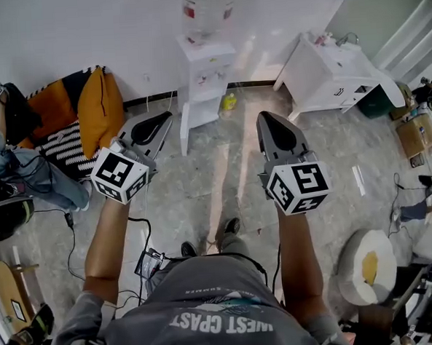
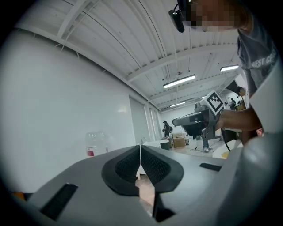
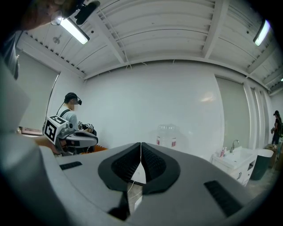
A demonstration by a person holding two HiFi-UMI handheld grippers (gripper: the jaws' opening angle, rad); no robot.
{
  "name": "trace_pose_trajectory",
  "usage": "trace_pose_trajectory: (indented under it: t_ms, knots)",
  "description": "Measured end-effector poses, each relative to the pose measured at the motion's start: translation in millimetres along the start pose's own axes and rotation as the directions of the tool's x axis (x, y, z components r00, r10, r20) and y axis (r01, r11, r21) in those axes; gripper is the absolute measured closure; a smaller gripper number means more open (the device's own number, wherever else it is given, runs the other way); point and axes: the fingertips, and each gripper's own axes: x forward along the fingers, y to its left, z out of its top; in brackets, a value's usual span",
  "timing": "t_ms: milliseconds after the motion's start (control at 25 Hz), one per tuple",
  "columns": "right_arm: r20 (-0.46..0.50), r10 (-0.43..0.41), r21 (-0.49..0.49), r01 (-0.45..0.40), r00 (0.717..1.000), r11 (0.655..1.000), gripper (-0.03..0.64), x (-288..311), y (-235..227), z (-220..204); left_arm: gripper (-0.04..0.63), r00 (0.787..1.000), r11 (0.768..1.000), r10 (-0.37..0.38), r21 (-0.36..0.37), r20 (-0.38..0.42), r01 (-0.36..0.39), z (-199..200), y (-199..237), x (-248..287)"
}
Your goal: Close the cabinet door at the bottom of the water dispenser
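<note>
Floor is being shown only in the head view. There the white water dispenser [image 1: 206, 66] is standing against the wall, ahead of both grippers and well apart from them. Its cabinet door [image 1: 185, 128] at the bottom is hanging open, swung out to the left, and a yellow-green thing [image 1: 229, 102] is being seen just beside it. Ceiling lamps are being shown only in the gripper views. The left gripper [image 2: 140, 152] and the right gripper [image 3: 141, 150] are being held clenched, with nothing between the jaws.
</note>
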Motion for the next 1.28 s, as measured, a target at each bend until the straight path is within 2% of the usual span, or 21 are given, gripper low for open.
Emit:
trace_pose_trajectory:
  t_ms: [520, 880, 1040, 1280]
  knots:
    - [-0.013, 0.088, 0.051, -0.087, 0.996, 0.995, 0.589, 59.4, -83.2, -26.0, 0.575, 0.992, 0.995, 0.098, -0.011, -0.084, -0.099, -22.6, 15.6, 73.1]
    - [-0.002, 0.162, 0.058, -0.162, 0.987, 0.985, 0.589, 99.6, -148.6, -36.3, 0.577, 0.981, 0.986, 0.168, 0.004, -0.099, -0.168, -26.3, 19.0, 130.8]
    - [-0.001, 0.182, 0.04, -0.182, 0.983, 0.982, 0.589, 124.6, -182.4, -38.3, 0.575, 0.978, 0.984, 0.179, 0.032, -0.105, -0.176, -28.2, 25.3, 165.3]
    - [0.005, 0.195, 0.082, -0.195, 0.981, 0.977, 0.588, 146.3, -217.4, -46.2, 0.575, 0.968, 0.981, 0.196, 0.015, -0.158, -0.196, -38.2, 34.1, 196.1]
